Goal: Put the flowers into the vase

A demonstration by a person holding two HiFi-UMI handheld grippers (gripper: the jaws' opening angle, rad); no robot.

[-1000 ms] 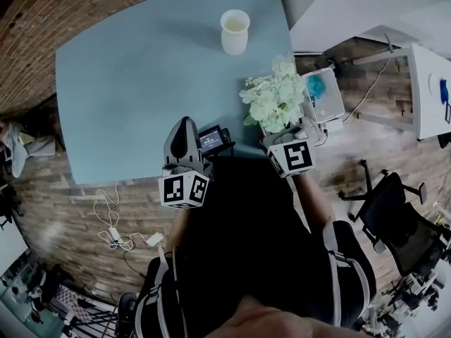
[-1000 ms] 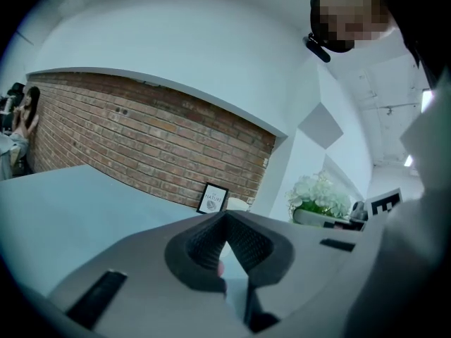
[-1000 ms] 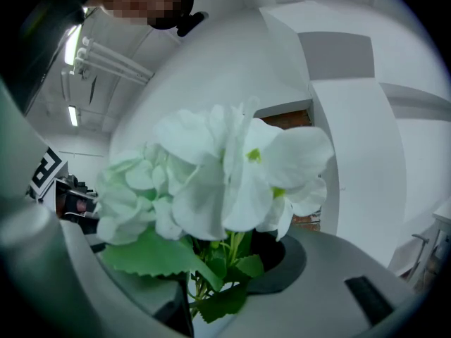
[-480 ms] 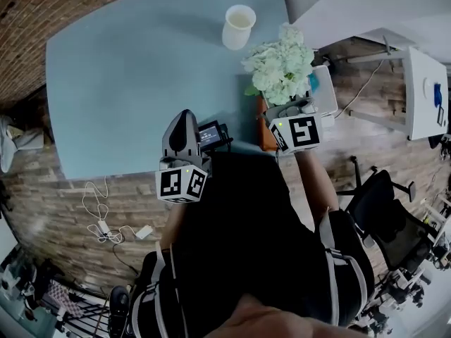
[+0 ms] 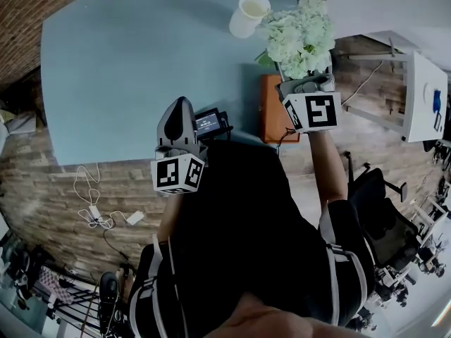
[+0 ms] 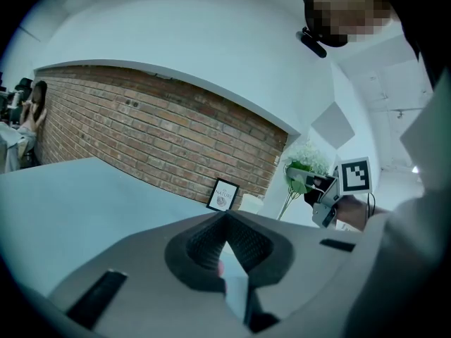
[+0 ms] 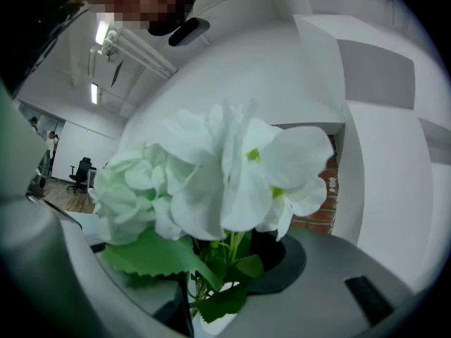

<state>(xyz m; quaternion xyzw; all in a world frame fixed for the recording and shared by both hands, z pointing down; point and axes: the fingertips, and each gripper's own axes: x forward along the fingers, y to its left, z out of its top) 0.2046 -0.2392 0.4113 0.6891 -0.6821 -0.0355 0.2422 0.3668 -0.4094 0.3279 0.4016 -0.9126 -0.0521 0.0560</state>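
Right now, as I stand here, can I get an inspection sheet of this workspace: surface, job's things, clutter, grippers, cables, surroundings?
Surface: blue-grey table.
Job's things: white vase upright near the table's far edge, no flowers in it yet; white flowers held up to its right in the head view.
Clutter: small screen device at the near edge; framed picture at the far edge.
Grippers: left gripper shut, holding nothing; right gripper shut on the flowers' stems.
Cables: white cables with an adapter on the floor.
Surroundings: brick wall; office chair; white side table; orange-brown box beside the table.
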